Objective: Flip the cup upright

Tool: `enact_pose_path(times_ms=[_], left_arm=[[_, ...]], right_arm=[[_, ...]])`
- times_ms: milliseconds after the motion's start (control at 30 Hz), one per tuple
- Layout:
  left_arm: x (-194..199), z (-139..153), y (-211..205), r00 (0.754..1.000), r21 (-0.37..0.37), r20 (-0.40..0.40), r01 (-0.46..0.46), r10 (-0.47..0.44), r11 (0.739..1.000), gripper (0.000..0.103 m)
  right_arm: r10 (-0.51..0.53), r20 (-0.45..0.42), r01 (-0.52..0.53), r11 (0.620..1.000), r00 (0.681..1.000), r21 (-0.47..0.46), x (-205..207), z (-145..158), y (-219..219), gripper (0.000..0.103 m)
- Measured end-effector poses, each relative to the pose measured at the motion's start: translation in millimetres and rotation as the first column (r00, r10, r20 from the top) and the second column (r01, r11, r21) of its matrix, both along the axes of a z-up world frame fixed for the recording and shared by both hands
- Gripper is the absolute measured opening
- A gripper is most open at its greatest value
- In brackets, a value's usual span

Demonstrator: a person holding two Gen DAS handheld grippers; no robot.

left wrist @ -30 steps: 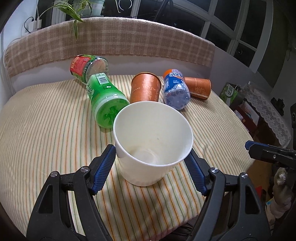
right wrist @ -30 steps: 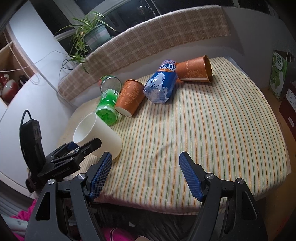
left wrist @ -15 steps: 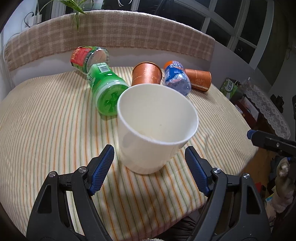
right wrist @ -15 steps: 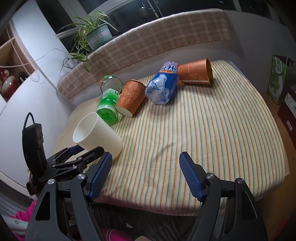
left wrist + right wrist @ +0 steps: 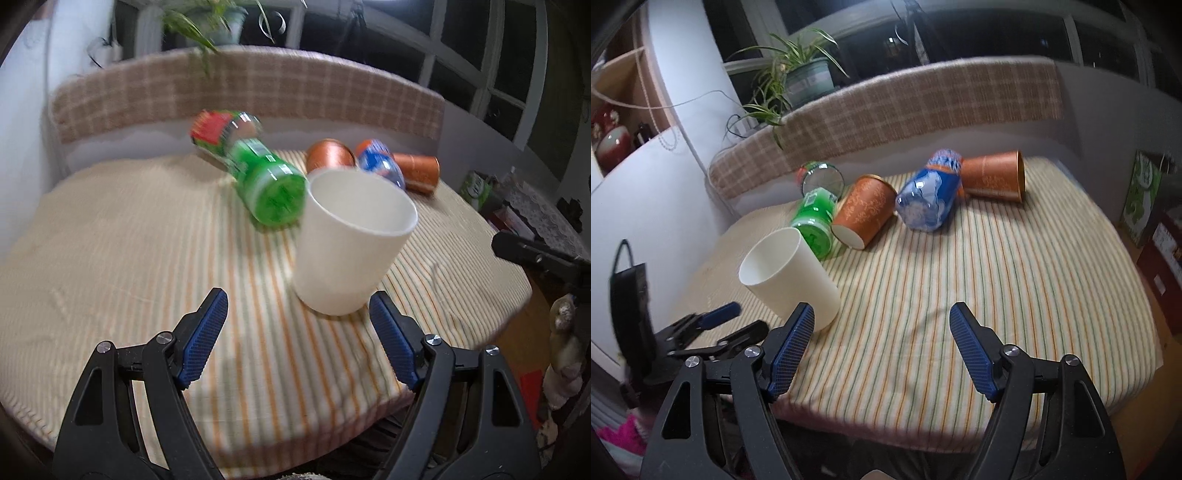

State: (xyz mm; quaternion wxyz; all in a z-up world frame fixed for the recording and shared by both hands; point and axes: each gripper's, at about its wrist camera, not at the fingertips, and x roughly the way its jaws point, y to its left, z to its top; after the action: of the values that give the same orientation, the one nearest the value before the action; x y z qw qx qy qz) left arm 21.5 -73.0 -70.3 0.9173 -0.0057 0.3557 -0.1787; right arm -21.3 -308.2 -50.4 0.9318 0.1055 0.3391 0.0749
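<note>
A white paper cup [image 5: 351, 243] stands mouth up on the striped tablecloth [image 5: 129, 258], near its front edge; it also shows in the right wrist view [image 5: 790, 273]. My left gripper [image 5: 299, 332] is open, just short of the cup and apart from it, with the cup ahead of its right finger. It shows at the lower left of the right wrist view [image 5: 720, 325]. My right gripper [image 5: 882, 343] is open and empty over the cloth, right of the cup. Part of it shows in the left wrist view [image 5: 535, 254].
Behind the cup lie a green bottle [image 5: 266, 188], a red-and-green can [image 5: 218, 133], a blue bottle [image 5: 929, 195] and two orange cups [image 5: 866, 210] [image 5: 995, 177], all on their sides. A checked backrest [image 5: 923, 99] runs along the far edge. A potted plant [image 5: 798, 77] stands behind it.
My left gripper has pulled back and swung left, away from the white cup, which now stands upright by itself. The right gripper has barely moved.
</note>
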Motion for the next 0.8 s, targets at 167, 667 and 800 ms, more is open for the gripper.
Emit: enact_pose_path(times_ms=[167, 667, 800], left_arm=[[-16, 27, 13, 0.985, -0.011, 0.146, -0.088, 0.089, 0.996, 0.082], [-33, 71, 30, 0.93, -0.035, 0.316, -0.188, 0.189, 0.982, 0.103], [-35, 70, 31, 0.929, -0.038, 0.315, -0.192, 0.194, 0.981, 0.103]], right_arm=[[-0.015, 0.081, 0.021, 0.997, 0.997, -0.07, -3, 5, 14, 0.081], [-0.137, 0.241, 0.163, 0.983, 0.961, -0.088, -7, 26, 15, 0.084], [-0.147, 0.245, 0.173, 0.981, 0.958, -0.089, -6, 26, 15, 0.084]])
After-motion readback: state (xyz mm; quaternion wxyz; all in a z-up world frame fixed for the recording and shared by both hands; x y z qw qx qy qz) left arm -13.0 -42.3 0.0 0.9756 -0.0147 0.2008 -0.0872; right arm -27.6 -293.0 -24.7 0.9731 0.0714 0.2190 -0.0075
